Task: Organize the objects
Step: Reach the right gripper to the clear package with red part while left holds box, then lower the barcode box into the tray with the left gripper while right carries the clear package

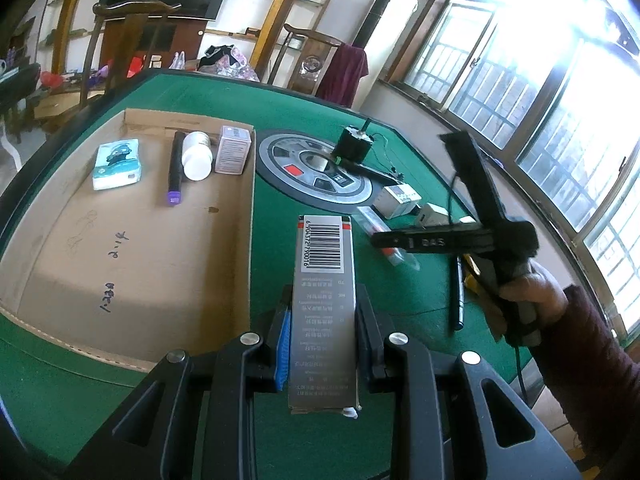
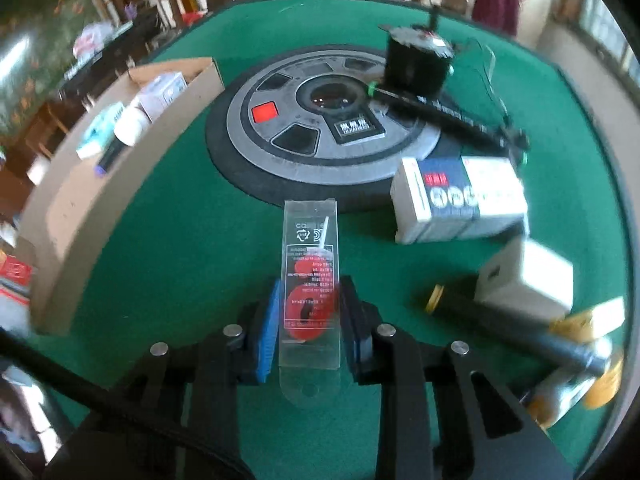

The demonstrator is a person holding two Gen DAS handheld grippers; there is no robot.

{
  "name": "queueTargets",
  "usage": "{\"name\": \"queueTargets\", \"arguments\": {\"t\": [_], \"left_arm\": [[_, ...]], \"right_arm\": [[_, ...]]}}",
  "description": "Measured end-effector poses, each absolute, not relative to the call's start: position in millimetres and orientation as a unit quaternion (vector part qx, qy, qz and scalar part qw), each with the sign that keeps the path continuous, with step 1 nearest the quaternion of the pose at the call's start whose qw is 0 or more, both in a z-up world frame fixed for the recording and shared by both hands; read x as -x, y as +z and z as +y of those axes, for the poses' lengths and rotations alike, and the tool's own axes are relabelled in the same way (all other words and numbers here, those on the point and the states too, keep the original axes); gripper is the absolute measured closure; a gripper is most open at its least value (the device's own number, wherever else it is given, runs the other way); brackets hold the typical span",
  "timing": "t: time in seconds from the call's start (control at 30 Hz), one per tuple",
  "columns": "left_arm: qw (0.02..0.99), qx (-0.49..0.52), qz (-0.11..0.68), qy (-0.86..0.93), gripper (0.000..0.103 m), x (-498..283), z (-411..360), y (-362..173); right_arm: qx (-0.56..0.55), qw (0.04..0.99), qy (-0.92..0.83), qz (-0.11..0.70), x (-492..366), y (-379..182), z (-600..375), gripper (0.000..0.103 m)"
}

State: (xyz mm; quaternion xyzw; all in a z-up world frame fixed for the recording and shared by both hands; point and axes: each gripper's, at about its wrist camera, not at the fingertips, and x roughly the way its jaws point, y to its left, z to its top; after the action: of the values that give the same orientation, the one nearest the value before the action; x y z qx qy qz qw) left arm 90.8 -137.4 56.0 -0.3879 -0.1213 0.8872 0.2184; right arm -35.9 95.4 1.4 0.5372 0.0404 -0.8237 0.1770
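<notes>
My left gripper (image 1: 322, 320) is shut on a long silver barcode box (image 1: 324, 304), held above the green table just right of the cardboard tray (image 1: 132, 264). The tray holds a tissue pack (image 1: 117, 164), a black marker with a purple cap (image 1: 175, 168), a white bottle (image 1: 196, 155) and a small pink box (image 1: 233, 149). My right gripper (image 2: 310, 312) is shut on a clear plastic packet with a red number candle (image 2: 310, 292), low over the table. The right gripper also shows in the left wrist view (image 1: 384, 240), side on.
A round grey dial panel (image 2: 320, 128) sits mid-table with a black motor (image 2: 416, 64) on it. A white-and-blue box (image 2: 460, 196), a white cube box (image 2: 528, 276), a black pen (image 2: 516, 328) and yellow-capped bottles (image 2: 572, 388) lie at the right. Chairs stand behind the table.
</notes>
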Motion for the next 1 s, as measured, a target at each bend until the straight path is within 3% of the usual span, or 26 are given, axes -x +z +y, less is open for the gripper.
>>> {"name": "queueTargets", "arguments": {"t": [0.3,0.6,1.0], "left_arm": [[0.176,0.378,-0.135,0.899,0.08,-85,-183,76],[0.112,0.395,-0.092,0.907,0.08,-31,-224,95],[0.078,0.492,-0.082,0.863,0.08,61,-234,31]], "right_arm": [[-0.507,0.22,-0.831,-0.066,11,33,104,0.078],[-0.491,0.298,-0.807,-0.137,13,73,45,0.078],[-0.544,0.304,-0.762,-0.176,49,38,-41,0.077]]}}
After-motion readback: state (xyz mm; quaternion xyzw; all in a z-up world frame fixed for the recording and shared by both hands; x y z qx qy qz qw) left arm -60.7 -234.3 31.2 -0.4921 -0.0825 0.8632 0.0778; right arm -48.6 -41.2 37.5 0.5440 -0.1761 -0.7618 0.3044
